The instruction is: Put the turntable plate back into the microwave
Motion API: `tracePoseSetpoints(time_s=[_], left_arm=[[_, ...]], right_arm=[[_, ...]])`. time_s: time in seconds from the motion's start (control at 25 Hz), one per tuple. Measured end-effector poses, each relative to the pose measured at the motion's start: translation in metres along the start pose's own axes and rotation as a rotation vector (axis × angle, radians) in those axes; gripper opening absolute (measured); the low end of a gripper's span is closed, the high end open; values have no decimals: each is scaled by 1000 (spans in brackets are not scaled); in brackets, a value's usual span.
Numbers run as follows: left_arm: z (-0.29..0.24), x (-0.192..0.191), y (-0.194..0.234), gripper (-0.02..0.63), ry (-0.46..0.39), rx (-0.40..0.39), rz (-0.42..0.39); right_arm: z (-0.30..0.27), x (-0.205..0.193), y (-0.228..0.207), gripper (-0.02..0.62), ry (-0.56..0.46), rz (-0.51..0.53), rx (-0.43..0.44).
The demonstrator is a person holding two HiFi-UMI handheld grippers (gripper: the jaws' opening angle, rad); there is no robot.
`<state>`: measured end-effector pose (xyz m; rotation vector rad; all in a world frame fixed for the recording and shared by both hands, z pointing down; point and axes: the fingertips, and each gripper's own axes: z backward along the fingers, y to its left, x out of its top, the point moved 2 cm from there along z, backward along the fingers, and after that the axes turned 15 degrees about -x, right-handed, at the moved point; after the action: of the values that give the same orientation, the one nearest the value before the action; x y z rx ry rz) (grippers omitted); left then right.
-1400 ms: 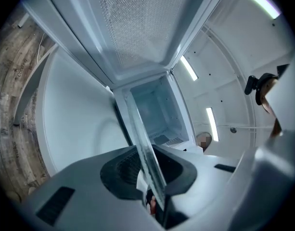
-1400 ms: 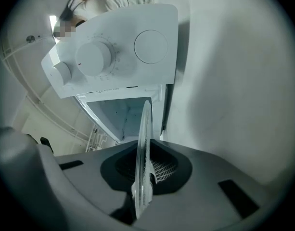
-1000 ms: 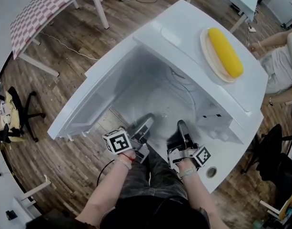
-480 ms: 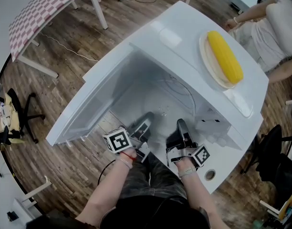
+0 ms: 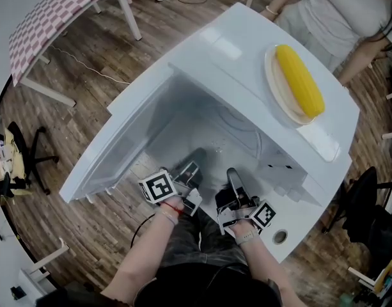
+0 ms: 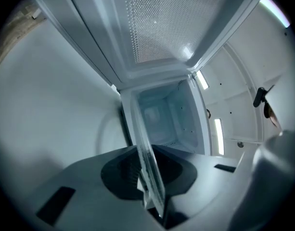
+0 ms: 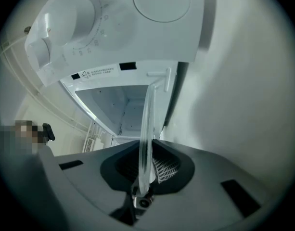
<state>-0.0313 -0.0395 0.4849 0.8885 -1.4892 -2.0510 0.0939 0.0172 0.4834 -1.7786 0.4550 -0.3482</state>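
The clear glass turntable plate [image 5: 231, 139] hangs level in the mouth of the white microwave [image 5: 234, 50], held by its near rim from both sides. My left gripper [image 5: 193, 164] is shut on the rim; in the left gripper view the glass edge [image 6: 149, 172] runs between the left gripper's [image 6: 148, 177] dark pads toward the cavity [image 6: 161, 114]. My right gripper [image 5: 233, 180] is also shut on the rim, and the right gripper view shows the glass edge [image 7: 146, 138] clamped in the right gripper [image 7: 145, 174], with the cavity [image 7: 119, 105] ahead.
The microwave door [image 5: 109, 155] swings open to the left, its mesh window [image 6: 157, 23] overhead. The control dials [image 7: 65, 18] sit right of the cavity. A corn cob [image 5: 299, 80] on a plate lies on top. A person [image 5: 336, 11] stands behind. A checked table [image 5: 55, 8] stands far left.
Both grippers with the plate have shifted slightly left, the right one most. The person at the right has moved round behind the microwave.
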Motion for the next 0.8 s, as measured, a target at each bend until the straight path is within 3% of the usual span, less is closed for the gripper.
tracePoseSetpoints(time_s=[0.48, 0.56, 0.8], left_arm=[[-8, 9, 12, 49, -10, 57, 11], [-5, 7, 16, 49, -5, 101, 20], [-12, 11, 12, 49, -18, 63, 18]], right_arm=[[-6, -26, 0, 41, 70, -37, 3], [-5, -26, 1, 41, 67, -44, 3], [-8, -26, 1, 41, 74, -43, 11]])
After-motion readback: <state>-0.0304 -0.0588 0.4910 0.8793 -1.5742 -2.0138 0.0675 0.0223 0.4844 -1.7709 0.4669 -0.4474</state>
